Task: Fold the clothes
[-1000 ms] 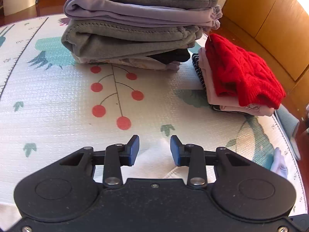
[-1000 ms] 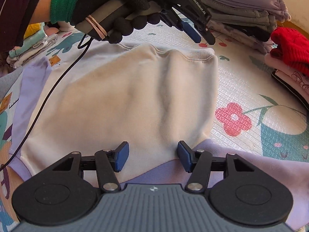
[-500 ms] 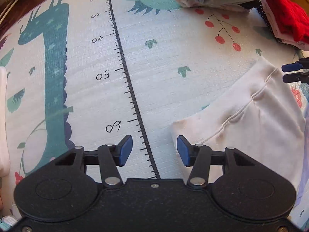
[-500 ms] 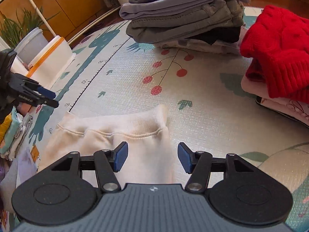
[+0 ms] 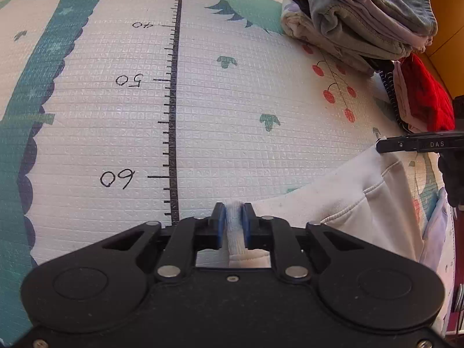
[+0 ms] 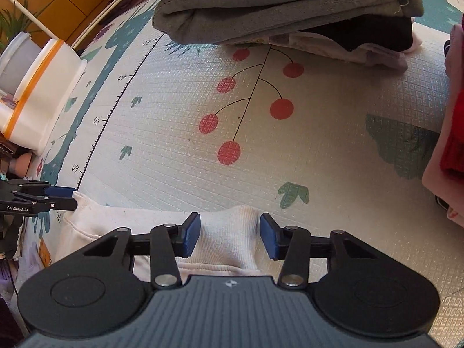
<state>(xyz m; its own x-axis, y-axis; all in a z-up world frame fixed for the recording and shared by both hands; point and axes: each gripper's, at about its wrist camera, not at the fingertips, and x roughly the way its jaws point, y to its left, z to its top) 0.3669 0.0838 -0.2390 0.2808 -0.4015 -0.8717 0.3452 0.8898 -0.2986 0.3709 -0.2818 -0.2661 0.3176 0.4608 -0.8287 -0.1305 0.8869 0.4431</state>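
A cream sweatshirt (image 5: 362, 203) lies on the play mat (image 5: 232, 101). My left gripper (image 5: 234, 221) is shut on one ribbed corner of its hem, and the cloth is pinched upright between the blue pads. In the right wrist view that gripper (image 6: 69, 198) sits at the far left on the same hem edge. My right gripper (image 6: 229, 233) straddles the other ribbed corner of the sweatshirt (image 6: 229, 240). Its jaws are closing, the cloth lies between the pads, and it is not squeezed. One of its fingers (image 5: 406, 145) shows at the right edge of the left wrist view.
A tall stack of folded grey and lilac clothes (image 6: 290, 8) stands at the back of the mat. A red knit on a pink pile (image 5: 420, 101) sits to the right. A white tub with an orange band (image 6: 43, 92) stands at the left mat edge.
Both grippers have come down onto the cream hem, one at each corner. The left one has shut on its corner. The right jaws have narrowed around theirs.
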